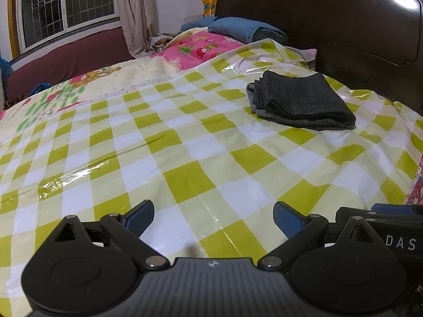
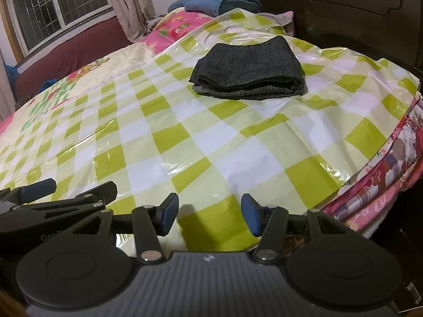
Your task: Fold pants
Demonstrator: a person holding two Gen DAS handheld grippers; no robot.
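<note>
- We see the dark grey pants (image 2: 248, 70) lying folded into a compact stack on the green-and-white checked plastic sheet (image 2: 201, 142), towards the headboard (image 1: 343, 21) end of the bed, with nothing touching them.
- A broad stretch of bare sheet lies between the pants and both our grippers.
- Our left gripper (image 1: 213, 219) hangs over the sheet with fingers spread wide and nothing between them.
- Our right gripper (image 2: 208, 215) sits just beside it, fingers likewise apart and holding nothing.
- Only the right wrist view shows the sheet's right edge, where it ends over a floral quilt (image 2: 383, 185) at the bed's side.
- The left wrist view shows more of the headboard; both views show the blue pillows (image 1: 246, 29), curtain (image 1: 136, 13) and window (image 1: 68, 8).
</note>
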